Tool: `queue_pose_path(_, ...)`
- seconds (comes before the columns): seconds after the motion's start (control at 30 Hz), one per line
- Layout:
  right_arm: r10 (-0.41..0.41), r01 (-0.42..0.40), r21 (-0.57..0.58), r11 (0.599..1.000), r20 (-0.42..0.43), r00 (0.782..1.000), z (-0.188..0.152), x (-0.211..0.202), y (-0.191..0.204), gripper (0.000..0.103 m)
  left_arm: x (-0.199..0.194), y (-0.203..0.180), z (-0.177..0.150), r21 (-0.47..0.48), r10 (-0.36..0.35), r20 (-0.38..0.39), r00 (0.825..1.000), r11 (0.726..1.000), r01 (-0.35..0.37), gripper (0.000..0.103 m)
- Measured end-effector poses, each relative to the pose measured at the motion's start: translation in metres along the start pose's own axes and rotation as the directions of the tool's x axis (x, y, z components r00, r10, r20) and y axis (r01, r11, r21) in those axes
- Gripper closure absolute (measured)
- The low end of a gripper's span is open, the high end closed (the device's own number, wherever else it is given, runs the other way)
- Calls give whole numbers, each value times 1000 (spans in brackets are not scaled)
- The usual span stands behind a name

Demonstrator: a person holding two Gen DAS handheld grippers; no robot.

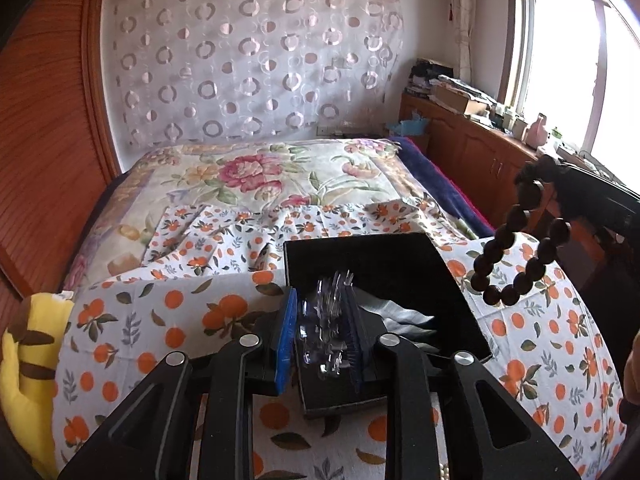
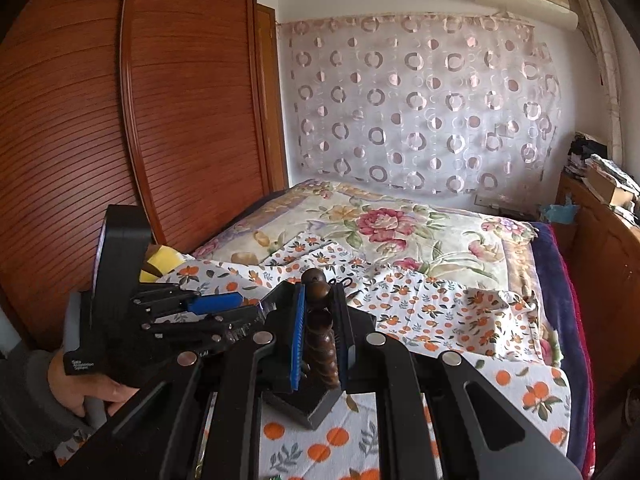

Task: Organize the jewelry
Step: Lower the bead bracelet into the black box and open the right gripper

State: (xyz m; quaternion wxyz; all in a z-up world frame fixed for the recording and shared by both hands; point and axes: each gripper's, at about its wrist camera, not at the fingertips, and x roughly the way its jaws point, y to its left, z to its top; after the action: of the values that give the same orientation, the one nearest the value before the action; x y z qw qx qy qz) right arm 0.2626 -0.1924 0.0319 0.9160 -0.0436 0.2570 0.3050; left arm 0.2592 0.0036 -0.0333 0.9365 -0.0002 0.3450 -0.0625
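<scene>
Bead bracelet (image 2: 320,344) in right tongs (image 2: 322,320), black box (image 1: 384,264) below, perhaps touching

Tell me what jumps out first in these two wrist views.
The left hand-held gripper pinches a clear, sparkly jewelry piece above an open black box on the orange-print cloth. The right hand-held gripper is clamped on a dark wooden bead bracelet, whose loop dangles at the right edge of the left view. Behind lie a floral bedspread and a ring-patterned curtain.
</scene>
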Motion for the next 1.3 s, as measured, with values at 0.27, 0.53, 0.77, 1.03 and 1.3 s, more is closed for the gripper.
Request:
queue_pose_path(0.27,15,-15,6,1000,-31,999,-3,25,5,88,-15,7,-11,14,1,17,1000,1000,-1,79)
queue_pose_path(0.53,-17,19,13,1000,-130,991,-28,48,16,88,-59,13,-46,27,-6,25,1000,1000,5,72)
queue_pose_path(0.77,-57,58,6,998,-153,987,-53,38,28,82,-87,15,-81,24,-12,21,1000,1000,11,64)
queue_pose_path(1.03,-41,43,9,999,-160,986,-87,3,51,78,-116,15,-114,27,0,29,1000,1000,0,50)
queue_pose_path(1.3,22,-20,13,1000,-185,983,-124,-19,84,50,-137,18,-134,22,13,41,999,1000,-14,14)
